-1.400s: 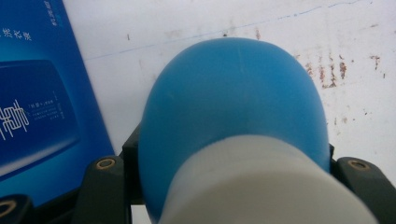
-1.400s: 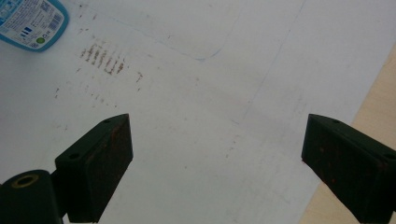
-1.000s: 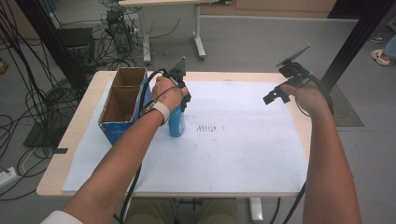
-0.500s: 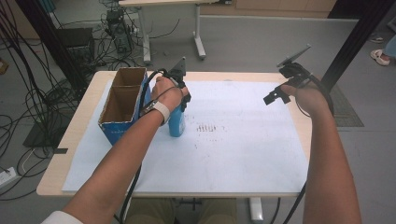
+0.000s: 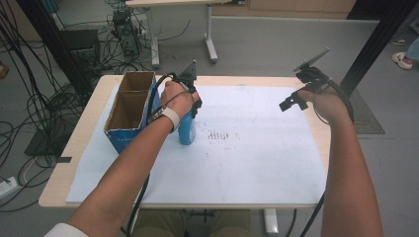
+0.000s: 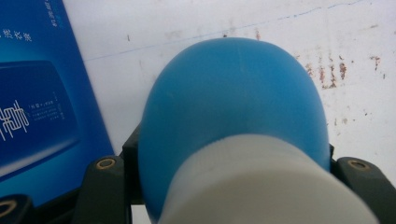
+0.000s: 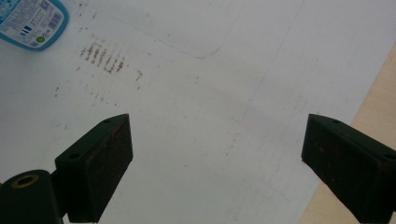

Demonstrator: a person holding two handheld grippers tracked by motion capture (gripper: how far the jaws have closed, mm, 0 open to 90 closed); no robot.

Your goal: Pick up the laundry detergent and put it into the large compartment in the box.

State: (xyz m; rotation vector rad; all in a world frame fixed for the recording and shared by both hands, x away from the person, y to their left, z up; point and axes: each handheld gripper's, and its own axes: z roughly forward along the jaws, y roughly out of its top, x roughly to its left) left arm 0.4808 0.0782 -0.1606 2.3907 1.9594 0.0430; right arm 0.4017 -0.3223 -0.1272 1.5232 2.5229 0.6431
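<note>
A blue bottle with a white cap stands upright on the white sheet, just right of the blue cardboard box. My left gripper is shut on the bottle's upper part; in the left gripper view the bottle bulges between the two jaws, its white cap nearest the camera. My right gripper hovers open above the sheet's far right, nothing between its fingers. The bottle's labelled base shows at the top left of the right gripper view.
The open-topped box has a brown inside and two compartments. Reddish smudges mark the middle of the white sheet. The wooden table edge runs along the right. Cables and a black post stand around the table.
</note>
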